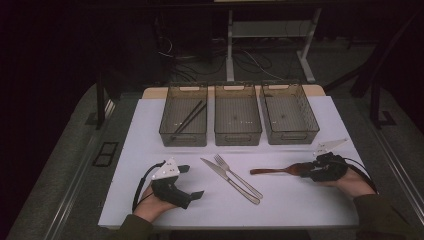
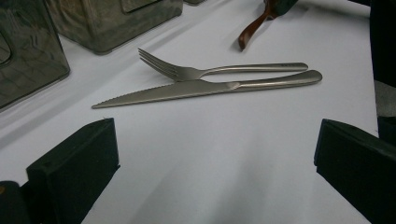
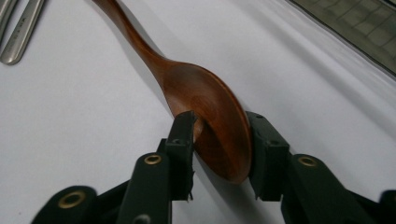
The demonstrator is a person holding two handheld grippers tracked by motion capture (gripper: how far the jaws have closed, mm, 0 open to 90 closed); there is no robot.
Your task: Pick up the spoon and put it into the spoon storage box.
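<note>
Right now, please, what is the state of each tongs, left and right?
Left tongs: open, holding nothing, facing the knife and fork.
Right tongs: closed on the bowl of the wooden spoon.

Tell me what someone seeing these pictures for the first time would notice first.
Probably the brown wooden spoon at the right of the white table, its bowl clamped between the jaws of the right gripper. Next, the steel fork and knife lying side by side mid-table, ahead of the wide-open left gripper. Behind stand three clear bins in a row, the leftmost holding dark chopsticks.
</note>
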